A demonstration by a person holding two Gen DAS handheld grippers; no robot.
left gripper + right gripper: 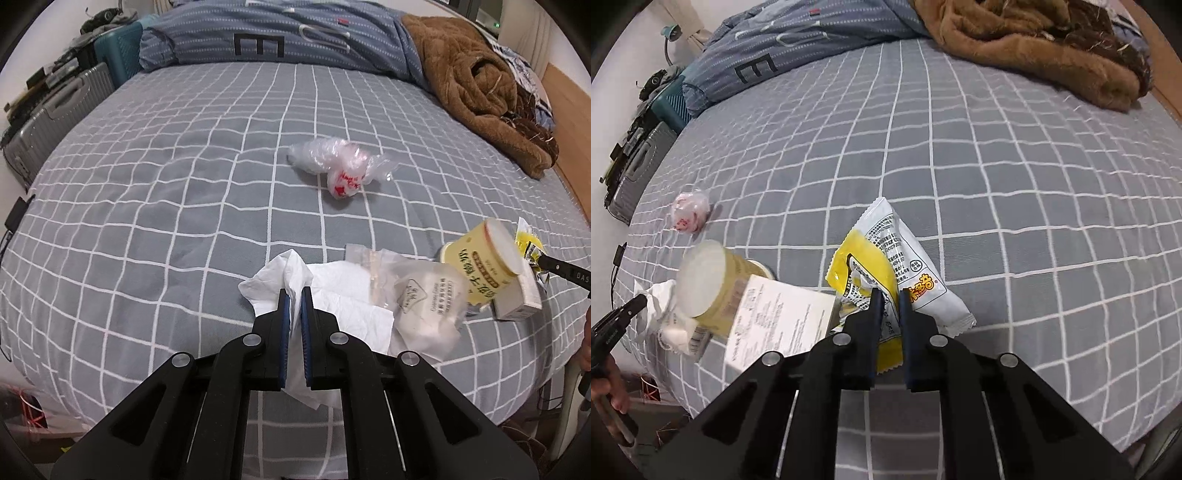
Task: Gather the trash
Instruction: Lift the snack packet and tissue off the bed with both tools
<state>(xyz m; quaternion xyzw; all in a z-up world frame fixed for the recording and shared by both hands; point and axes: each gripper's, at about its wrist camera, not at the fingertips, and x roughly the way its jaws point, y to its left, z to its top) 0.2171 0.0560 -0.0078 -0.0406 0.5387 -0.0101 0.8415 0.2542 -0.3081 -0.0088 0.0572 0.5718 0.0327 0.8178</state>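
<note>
Between left tool (294, 295) tips, tissue (295, 275)

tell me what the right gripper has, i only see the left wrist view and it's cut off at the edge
Observer: The right gripper is shut on a yellow and white snack wrapper.
Operator: is the wrapper flat on the bed
Observer: I cannot tell; its far end points up the bed sheet, away from the camera.
Operator: anything next to it
Observer: A white printed box lies just left of the wrapper, with the yellow cup tipped against it.
Operator: can it see my gripper
Observer: Yes, the left gripper shows at the left edge, by the tissue.
</note>
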